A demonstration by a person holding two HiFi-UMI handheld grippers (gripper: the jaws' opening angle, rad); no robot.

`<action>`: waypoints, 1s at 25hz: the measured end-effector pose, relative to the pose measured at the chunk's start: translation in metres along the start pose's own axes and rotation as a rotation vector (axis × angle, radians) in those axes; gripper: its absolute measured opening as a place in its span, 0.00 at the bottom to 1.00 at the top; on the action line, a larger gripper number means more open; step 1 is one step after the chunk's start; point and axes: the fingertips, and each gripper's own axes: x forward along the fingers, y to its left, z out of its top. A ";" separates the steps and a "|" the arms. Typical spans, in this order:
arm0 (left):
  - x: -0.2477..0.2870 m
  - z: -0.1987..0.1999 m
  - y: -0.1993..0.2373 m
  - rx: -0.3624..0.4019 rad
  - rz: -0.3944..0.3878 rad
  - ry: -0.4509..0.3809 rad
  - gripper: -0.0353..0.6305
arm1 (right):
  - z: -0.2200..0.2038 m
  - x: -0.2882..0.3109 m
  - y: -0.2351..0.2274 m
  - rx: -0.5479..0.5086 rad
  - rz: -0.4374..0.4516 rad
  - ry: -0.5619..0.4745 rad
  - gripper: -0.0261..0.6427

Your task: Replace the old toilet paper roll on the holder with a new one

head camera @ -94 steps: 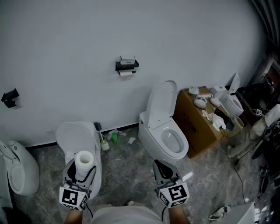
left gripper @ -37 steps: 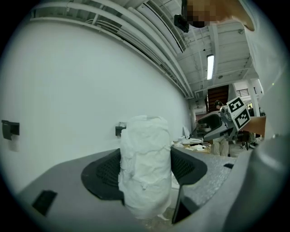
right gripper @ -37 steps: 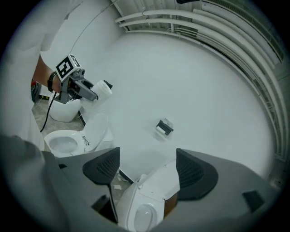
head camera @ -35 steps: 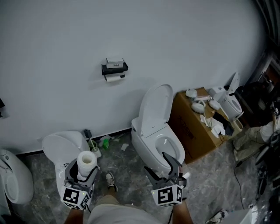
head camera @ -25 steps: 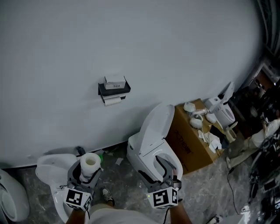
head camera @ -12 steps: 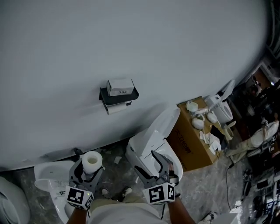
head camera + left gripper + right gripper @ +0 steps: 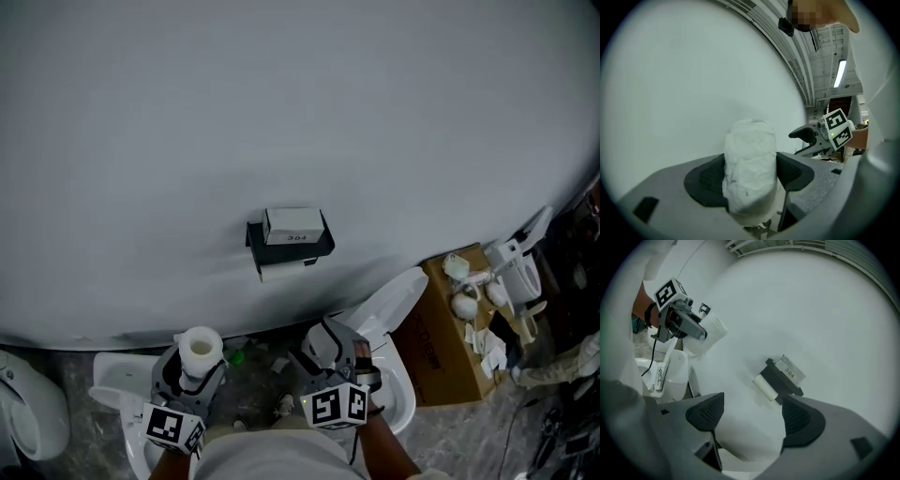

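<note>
Bare wall (image 7: 281,112), holder (image 7: 290,243) now nearer, beyond the right gripper (image 7: 752,416)'s spread, empty jaws. Our left gripper (image 7: 750,176) clamps the new roll (image 7: 750,150). The swap looks close.

Plain grey wall (image 7: 281,112) filled most of the view. Below it stood a white toilet (image 7: 403,401) w/ its lid (image 7: 398,298) up. Just right of that was a cardboard box (image 7: 441,352), its top littered w/ small white fittings (image 7: 464,302) & paper scraps. A 2nd toilet (image 7: 112,375) sat to the left, and another white fixture (image 7: 33,417) at the far left edge. Something green (image 7: 239,357) lay by the wall btwn the two toilets. The floor (image 7: 469,450) was grey, marbled. Overhead, a strip light (image 7: 840,73) was on.
</note>
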 end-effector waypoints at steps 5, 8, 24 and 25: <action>0.029 0.015 0.007 0.036 0.063 -0.009 0.52 | 0.003 0.046 -0.026 -0.081 0.014 -0.040 0.57; 0.037 0.025 0.004 0.040 0.095 -0.022 0.52 | 0.000 0.069 -0.035 -0.126 0.021 -0.047 0.57; 0.019 0.017 0.021 0.026 0.232 -0.001 0.52 | -0.004 0.153 -0.027 -0.344 0.065 -0.028 0.57; 0.016 0.017 0.022 0.026 0.239 -0.003 0.52 | -0.004 0.155 -0.028 -0.341 0.056 -0.021 0.57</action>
